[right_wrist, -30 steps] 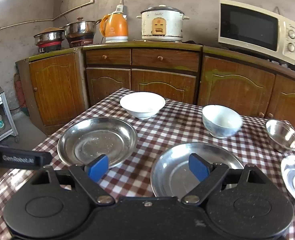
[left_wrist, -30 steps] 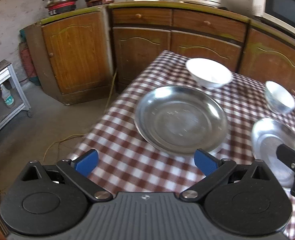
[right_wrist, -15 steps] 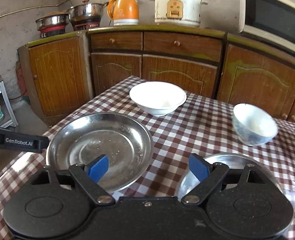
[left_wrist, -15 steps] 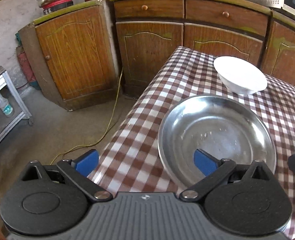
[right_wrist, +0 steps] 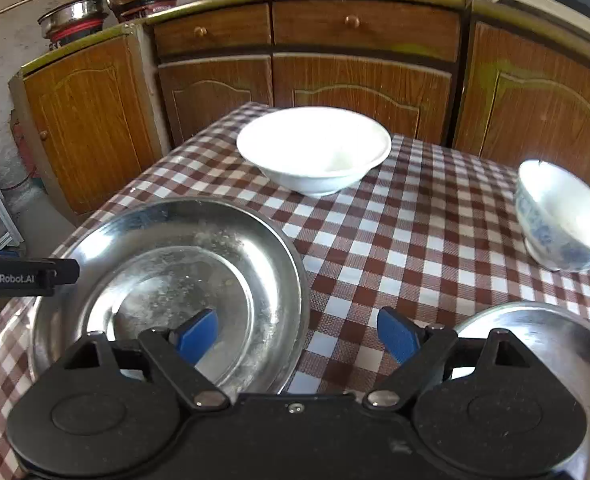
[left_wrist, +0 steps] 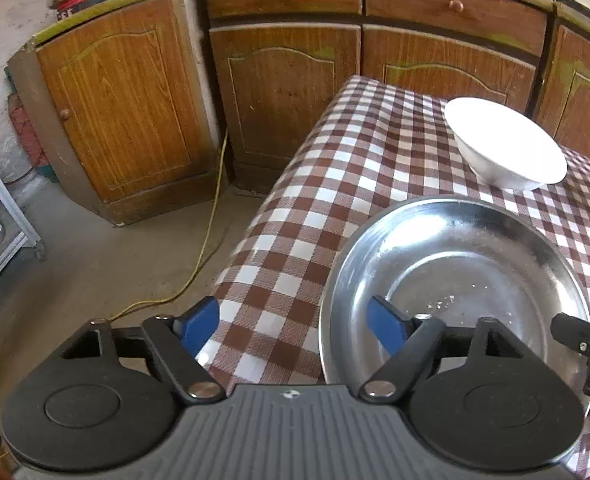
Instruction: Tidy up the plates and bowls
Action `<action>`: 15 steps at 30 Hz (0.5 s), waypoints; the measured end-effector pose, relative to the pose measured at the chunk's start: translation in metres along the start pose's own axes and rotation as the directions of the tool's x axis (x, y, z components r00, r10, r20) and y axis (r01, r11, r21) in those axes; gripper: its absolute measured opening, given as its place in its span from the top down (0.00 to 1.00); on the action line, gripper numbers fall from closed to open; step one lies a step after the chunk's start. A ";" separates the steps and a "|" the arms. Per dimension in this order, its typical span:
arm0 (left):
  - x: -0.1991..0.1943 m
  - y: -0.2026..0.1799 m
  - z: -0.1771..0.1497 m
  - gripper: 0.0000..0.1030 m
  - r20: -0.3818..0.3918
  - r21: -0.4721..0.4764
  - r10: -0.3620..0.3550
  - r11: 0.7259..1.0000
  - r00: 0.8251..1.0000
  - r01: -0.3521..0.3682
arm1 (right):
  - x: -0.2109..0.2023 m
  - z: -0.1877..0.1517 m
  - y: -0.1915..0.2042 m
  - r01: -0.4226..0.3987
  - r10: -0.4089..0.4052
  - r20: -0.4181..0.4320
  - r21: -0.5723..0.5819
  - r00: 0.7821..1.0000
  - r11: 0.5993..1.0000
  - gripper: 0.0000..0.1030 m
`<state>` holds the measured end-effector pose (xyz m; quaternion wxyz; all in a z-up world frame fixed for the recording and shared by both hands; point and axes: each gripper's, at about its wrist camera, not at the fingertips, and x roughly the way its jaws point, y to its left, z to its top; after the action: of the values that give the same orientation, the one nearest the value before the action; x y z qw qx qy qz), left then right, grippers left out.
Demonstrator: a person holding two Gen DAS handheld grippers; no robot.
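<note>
On the checked tablecloth (right_wrist: 395, 236), everything is best placed from the large steel plate (right_wrist: 167, 280), which lies near the table's left edge. Both grippers come to it from opposite sides. The left gripper (left_wrist: 293, 324) stands over the plate's left rim: one blue pad is outside, above the cloth, the other is inside, above the metal. Its jaws have just been closing, with the rim between them, but the pads do not yet press on it, so it holds nothing. The right gripper (right_wrist: 297, 334) is wide apart in the same way over the plate's right rim, also empty.

Behind the plate sits the white bowl (right_wrist: 315, 148), apart from it. To the right of the plate, a second steel plate (right_wrist: 543, 328) lies near, and the blue-patterned bowl (right_wrist: 563, 216) is further behind that one.

I judge the step in hand is to take the large plate by its rim. To do it well, the pads should go lower until the rim is deep between them, and only then close. The rim is thin and smooth, so a shallow pinch may slip. The lift should be level, because the plate is close to the table's edge and could slide off.
</note>
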<state>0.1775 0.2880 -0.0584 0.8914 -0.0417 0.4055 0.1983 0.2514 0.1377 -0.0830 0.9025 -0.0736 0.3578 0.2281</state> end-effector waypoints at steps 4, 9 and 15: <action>0.010 -0.001 0.002 0.36 -0.015 0.001 -0.029 1.000 0.999 0.029 | 0.012 -0.001 -0.005 -0.061 0.063 -0.031 0.042 0.998 0.997 0.02; 0.014 -0.008 0.003 0.60 0.006 0.023 -0.075 0.997 0.997 0.075 | 0.017 0.000 -0.002 -0.106 0.107 -0.020 0.043 0.994 0.993 0.25; 0.013 -0.010 0.002 0.72 0.015 0.015 -0.091 0.996 0.996 0.091 | 0.014 0.003 -0.004 -0.110 0.112 -0.020 0.059 0.994 0.992 0.65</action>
<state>0.1906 0.2830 -0.0675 0.9029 -0.0520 0.3977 0.1548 0.2636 0.1401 -0.0903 0.8859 -0.0302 0.3784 0.2666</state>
